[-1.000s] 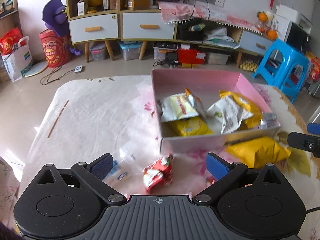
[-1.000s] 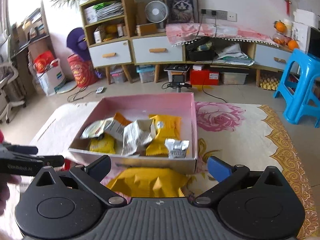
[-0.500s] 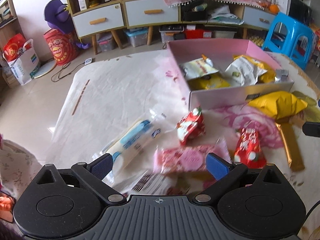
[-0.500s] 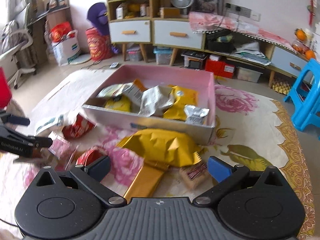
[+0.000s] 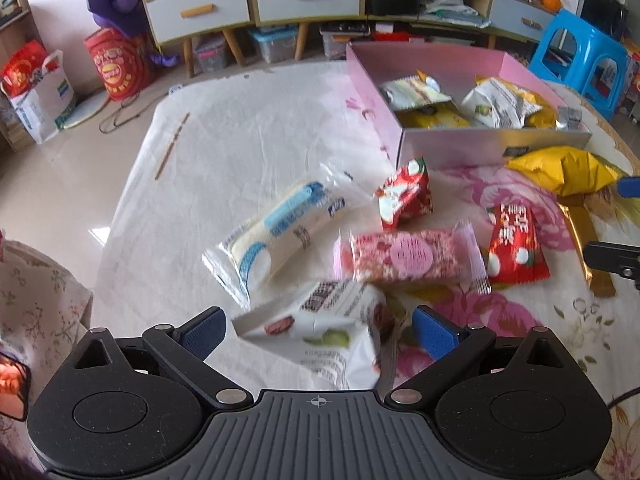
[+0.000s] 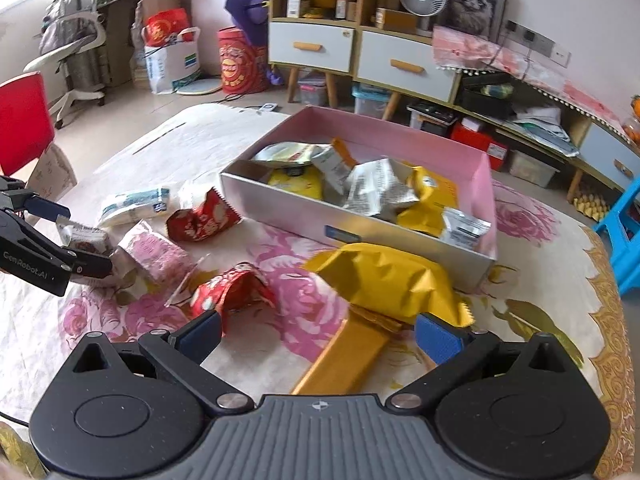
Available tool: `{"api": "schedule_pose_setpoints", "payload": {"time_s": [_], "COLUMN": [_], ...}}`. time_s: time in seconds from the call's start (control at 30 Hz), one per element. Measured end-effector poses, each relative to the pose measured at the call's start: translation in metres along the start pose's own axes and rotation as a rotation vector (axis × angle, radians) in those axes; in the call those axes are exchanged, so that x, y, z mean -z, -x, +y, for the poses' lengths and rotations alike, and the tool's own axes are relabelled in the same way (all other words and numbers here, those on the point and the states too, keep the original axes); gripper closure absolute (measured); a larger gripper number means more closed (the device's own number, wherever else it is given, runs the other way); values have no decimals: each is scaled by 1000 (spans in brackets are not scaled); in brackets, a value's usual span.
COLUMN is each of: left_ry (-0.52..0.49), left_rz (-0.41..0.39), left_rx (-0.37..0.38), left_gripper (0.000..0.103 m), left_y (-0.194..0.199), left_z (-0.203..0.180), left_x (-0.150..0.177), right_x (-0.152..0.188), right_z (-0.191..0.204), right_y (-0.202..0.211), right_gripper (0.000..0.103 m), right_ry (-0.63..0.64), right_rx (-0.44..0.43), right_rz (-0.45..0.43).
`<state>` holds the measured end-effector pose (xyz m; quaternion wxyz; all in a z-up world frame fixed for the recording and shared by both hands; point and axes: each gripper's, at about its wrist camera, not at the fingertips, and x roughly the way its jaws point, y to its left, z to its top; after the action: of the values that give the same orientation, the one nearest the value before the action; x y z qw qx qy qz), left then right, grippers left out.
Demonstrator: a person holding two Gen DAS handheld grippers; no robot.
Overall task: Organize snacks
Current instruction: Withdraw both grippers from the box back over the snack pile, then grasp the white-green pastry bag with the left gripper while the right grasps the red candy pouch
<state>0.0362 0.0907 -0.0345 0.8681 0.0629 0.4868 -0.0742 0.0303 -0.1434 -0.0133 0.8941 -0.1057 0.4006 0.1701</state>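
Note:
A pink box holding several snack packets stands on the flowered table. Loose snacks lie in front of it: a white packet, a pink bar, two red packets, a blue-and-white pack and a yellow bag. My left gripper is open, its fingers either side of the white packet. My right gripper is open above a gold bar, with a red packet by its left finger.
The table's left and far edges drop to a tiled floor. A red chair stands at the left and a blue stool at the right. Cabinets with drawers line the back wall.
Both grippers have pulled back from the box toward the near edge, bringing the loose snacks into view. The left one now has the white packet between its open fingers.

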Motion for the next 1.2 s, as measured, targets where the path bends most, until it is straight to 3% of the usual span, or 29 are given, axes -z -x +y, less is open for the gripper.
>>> {"api": "schedule_pose_setpoints", "payload": {"time_s": [0.37,0.53,0.77,1.0,1.2], "left_ry": [8,8,-2,-7,-3], "left_rz": [41,50,57,51,51], "left_rx": [17,34,71,93,83], "left_gripper": [4,5,20,39,47], "left_y": [-11,-16,-17,-15,-13], "left_z": [10,12,10,7,9], "left_x": [8,9,8,6,6], "right_x": [-15,-20,-19,-18,-18], "right_z": [42,54,49,43,46], "right_y": [-20,-31,-56,-59,-56], "right_gripper": [8,8,8,9,21], "right_ry": [101,160,177,173,200], "right_rx": [-70,-56,-21,-17,-37], "right_rz": [39,42,114,125,111]}}
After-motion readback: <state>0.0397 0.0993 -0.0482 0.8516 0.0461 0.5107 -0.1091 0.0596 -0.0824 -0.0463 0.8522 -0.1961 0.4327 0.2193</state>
